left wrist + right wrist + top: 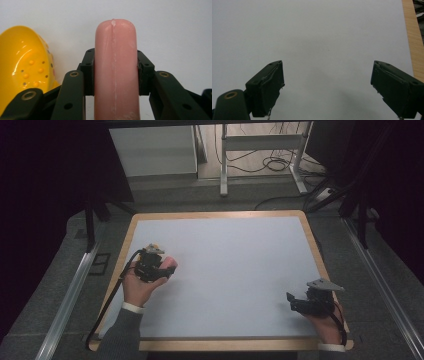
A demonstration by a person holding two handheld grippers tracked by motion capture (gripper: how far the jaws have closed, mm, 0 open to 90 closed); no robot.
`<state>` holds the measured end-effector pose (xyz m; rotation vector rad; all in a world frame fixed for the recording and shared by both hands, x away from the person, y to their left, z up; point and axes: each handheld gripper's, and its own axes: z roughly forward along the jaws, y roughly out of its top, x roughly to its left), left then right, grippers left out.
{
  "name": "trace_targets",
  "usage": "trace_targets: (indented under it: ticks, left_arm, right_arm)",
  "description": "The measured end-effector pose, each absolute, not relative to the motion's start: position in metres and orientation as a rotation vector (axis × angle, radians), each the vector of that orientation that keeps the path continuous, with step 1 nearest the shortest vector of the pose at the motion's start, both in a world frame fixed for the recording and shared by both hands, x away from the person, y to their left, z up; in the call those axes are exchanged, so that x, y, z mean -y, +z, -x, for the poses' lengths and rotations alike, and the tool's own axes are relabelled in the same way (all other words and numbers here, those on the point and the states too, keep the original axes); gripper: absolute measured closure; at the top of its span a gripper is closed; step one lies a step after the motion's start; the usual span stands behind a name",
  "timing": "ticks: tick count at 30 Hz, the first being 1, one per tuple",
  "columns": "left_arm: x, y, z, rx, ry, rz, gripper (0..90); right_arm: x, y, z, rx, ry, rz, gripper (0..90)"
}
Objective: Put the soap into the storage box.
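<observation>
Your left gripper [115,72] has its two black jaws pressed against the sides of a pink sausage [115,70], which stands up between them with its rounded tip above the jaw ends. A pale seam runs along the length of the sausage in the left gripper view. Just beside the sausage in that view, on its left, a glossy yellow bowl-shaped piece [23,67] with small holes and bumps lies on its side, its hollow turned toward the camera.

From the high view, your left hand [142,282] carries that gripper [155,266] over the white mat [225,270], near the mat's left edge, and the pink end of the sausage [170,266] pokes out toward the mat's middle. Something small and yellow-orange shows at the top of that gripper; what it is cannot be told from there.

Your right gripper [328,87] has its jaws spread wide apart with nothing between them, only bare mat [324,37] below. In the high view it [295,301] sits near the mat's right front corner, well apart from the left one, jaws pointing toward the mat's left. A wooden table edge [220,214] frames the mat.
</observation>
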<state>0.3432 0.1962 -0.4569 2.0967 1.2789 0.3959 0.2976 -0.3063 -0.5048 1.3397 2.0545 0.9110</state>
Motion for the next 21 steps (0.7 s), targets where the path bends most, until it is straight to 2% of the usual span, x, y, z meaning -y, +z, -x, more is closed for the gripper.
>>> trace_targets:
  ticks: [21]
  left_arm:
    - [-0.22, -0.452, -0.356, -1.337, 0.404, -2.049, 60.1]
  right_arm:
    - [0.306, -0.506, -0.298, -2.056, 0.906, -1.338, 11.0]
